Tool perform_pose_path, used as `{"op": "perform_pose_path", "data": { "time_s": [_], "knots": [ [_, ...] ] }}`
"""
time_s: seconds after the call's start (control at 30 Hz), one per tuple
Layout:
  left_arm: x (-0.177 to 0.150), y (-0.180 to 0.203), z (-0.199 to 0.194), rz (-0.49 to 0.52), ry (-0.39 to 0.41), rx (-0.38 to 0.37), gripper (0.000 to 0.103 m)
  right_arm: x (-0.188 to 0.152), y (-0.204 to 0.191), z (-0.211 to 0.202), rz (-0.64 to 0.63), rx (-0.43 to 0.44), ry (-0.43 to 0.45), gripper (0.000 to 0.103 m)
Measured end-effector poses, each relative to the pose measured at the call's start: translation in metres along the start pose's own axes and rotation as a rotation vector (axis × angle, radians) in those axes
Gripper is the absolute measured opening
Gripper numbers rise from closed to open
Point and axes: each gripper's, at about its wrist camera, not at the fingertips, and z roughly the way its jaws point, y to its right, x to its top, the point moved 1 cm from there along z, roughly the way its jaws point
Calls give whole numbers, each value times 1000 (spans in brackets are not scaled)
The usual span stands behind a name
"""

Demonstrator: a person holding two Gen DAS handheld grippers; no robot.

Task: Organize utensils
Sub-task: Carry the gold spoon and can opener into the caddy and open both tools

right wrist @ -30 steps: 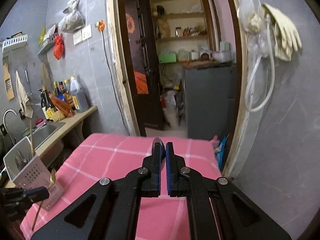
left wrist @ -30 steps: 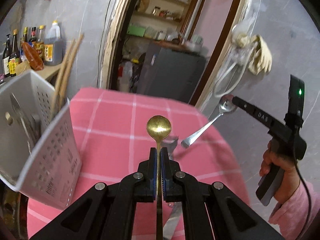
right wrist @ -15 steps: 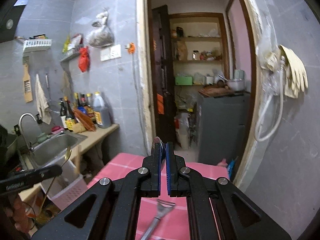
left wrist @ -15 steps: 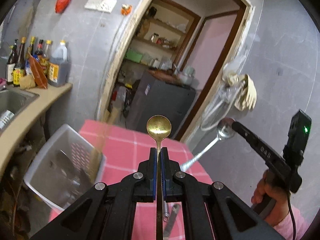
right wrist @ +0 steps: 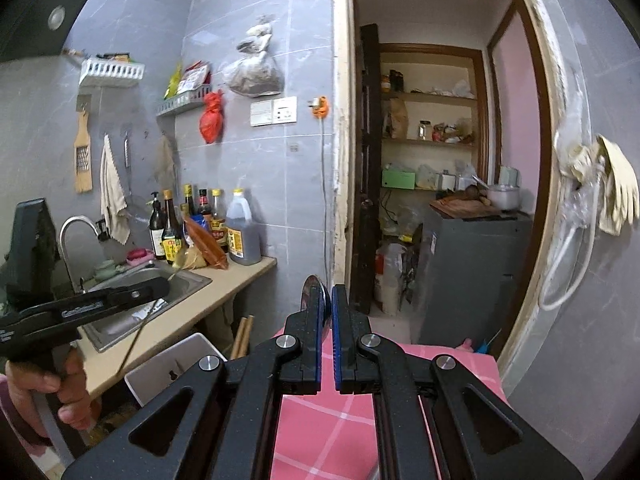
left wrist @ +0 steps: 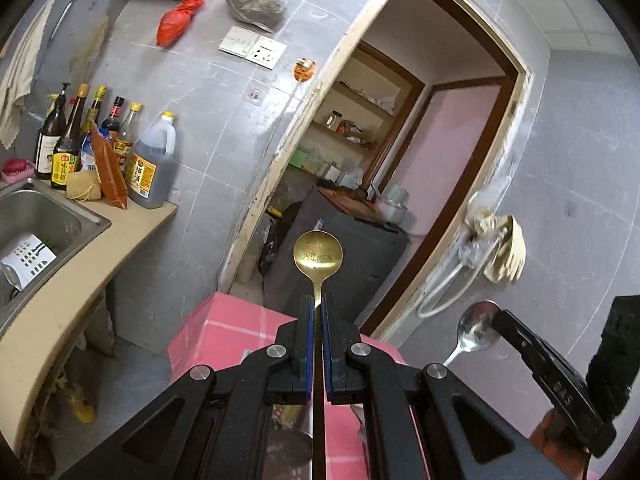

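**Spoons clamped in both grippers, carried high above the pink cloth**

Gold spoon [left wrist: 317, 255] is held by its thin handle between the narrow jaws of the left gripper [left wrist: 317, 312], bowl up and forward, the handle running straight back along the gap. A silver spoon [left wrist: 476, 330] is pinched at its bowl by the right gripper [left wrist: 505, 322]; in the right wrist view only the bowl's rim [right wrist: 311, 294] is seen edge-on between the blue pads, the jaws nearly closed on it. Both spoons are well above the surface covered with a pink checked cloth [right wrist: 320, 432].

A white perforated utensil basket [right wrist: 176, 364] is seen at the near left edge of that surface, with wooden chopsticks [right wrist: 243, 336] just beside or inside it; which cannot be told. The basket is judged to be the place for both spoons.

For the step to be done well, each spoon should be brought over the basket's open top one at a time, so that the grippers are kept apart. The spoon should be tipped handle-down, lowered until its end is inside the rim, and only then should the jaws be opened. The silver spoon, being gripped at the bowl, is likely to swing; it should be moved slowly. Beyond, a steel sink [left wrist: 36, 216] and sauce bottles [left wrist: 64, 148] are seen on the kitchen counter.
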Motion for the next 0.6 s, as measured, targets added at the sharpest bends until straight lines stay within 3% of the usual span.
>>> {"op": "perform_pose_path", "data": {
  "time_s": [0.33,0.6],
  "knots": [
    [-17,-30,17,-32,39,-49,4,-7,-47,-4,-104,6,-14,5],
    [-32,-39,16,-12,42,-52,4,-14,-60,-1,-127,4,-41,5]
  ]
}}
